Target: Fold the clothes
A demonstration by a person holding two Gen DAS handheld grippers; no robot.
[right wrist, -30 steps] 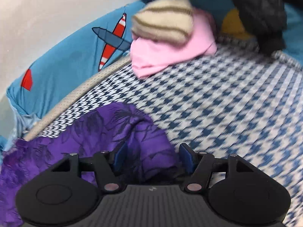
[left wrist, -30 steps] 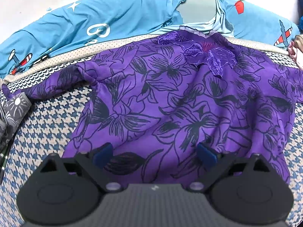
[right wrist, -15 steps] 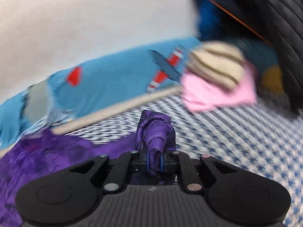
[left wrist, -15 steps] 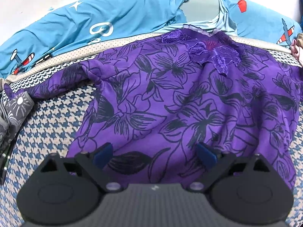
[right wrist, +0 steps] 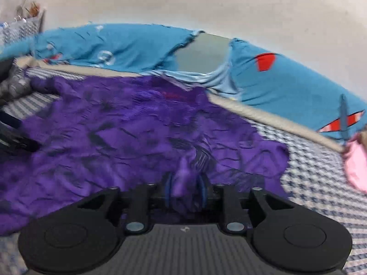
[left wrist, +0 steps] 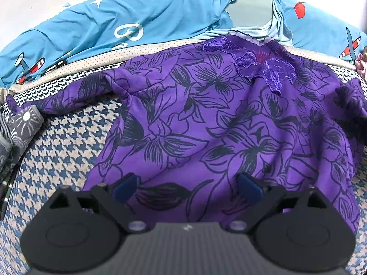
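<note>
A purple blouse (left wrist: 206, 126) with black flower outlines lies spread on the houndstooth bed cover (left wrist: 64, 142), collar toward the wall. Its left sleeve (left wrist: 75, 98) stretches out flat. My left gripper (left wrist: 187, 186) is open just above the hem and holds nothing. In the right wrist view, the blouse (right wrist: 114, 126) fills the left half, blurred by motion. My right gripper (right wrist: 185, 190) has a bunch of the right sleeve (right wrist: 183, 178) between its blue pads. The pads still touch the cloth, though the jaws are opening slightly.
A blue sheet with aeroplane prints (left wrist: 137, 23) lies bunched along the white wall behind the blouse. A grey patterned garment (left wrist: 23, 123) sits at the left edge of the bed. A folded pink garment (right wrist: 355, 167) lies at the far right.
My right gripper closed on the sleeve end, rolled, and carried it leftward over the blouse body; its jaws now stand a little wider than half a second ago. The left gripper has not moved.
</note>
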